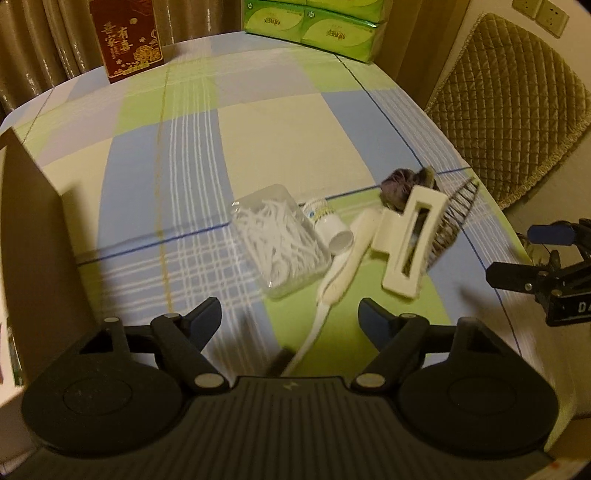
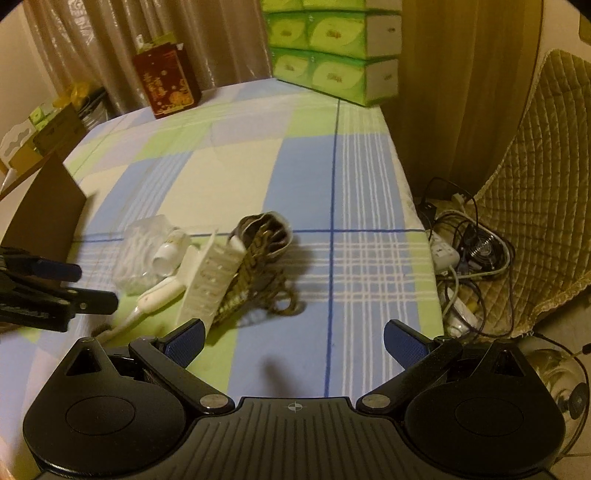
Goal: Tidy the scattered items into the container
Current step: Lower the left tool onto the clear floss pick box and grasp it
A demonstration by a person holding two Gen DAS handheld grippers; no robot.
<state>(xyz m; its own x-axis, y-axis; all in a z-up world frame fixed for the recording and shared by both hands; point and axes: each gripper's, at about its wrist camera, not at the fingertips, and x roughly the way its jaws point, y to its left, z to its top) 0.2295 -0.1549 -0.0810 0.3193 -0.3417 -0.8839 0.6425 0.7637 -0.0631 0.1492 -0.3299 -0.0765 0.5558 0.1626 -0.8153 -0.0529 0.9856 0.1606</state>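
A cluster of items lies on the checked tablecloth: a clear box of white floss picks (image 1: 280,240), a small white bottle (image 1: 328,225) on its side, a white toothbrush (image 1: 332,284), a white hair claw clip (image 1: 406,240) and a patterned scrunchie with a dark comb (image 1: 443,214). My left gripper (image 1: 290,317) is open and empty just in front of the toothbrush. My right gripper (image 2: 293,343) is open and empty, just right of the claw clip (image 2: 210,280) and scrunchie (image 2: 258,273). A brown cardboard container (image 1: 29,229) stands at the left.
A red gift box (image 1: 127,37) and stacked green tissue packs (image 1: 314,26) stand at the table's far edge. A quilted chair (image 1: 509,110) is to the right. A power strip and tangled cables (image 2: 465,266) lie on the floor beyond the table's right edge.
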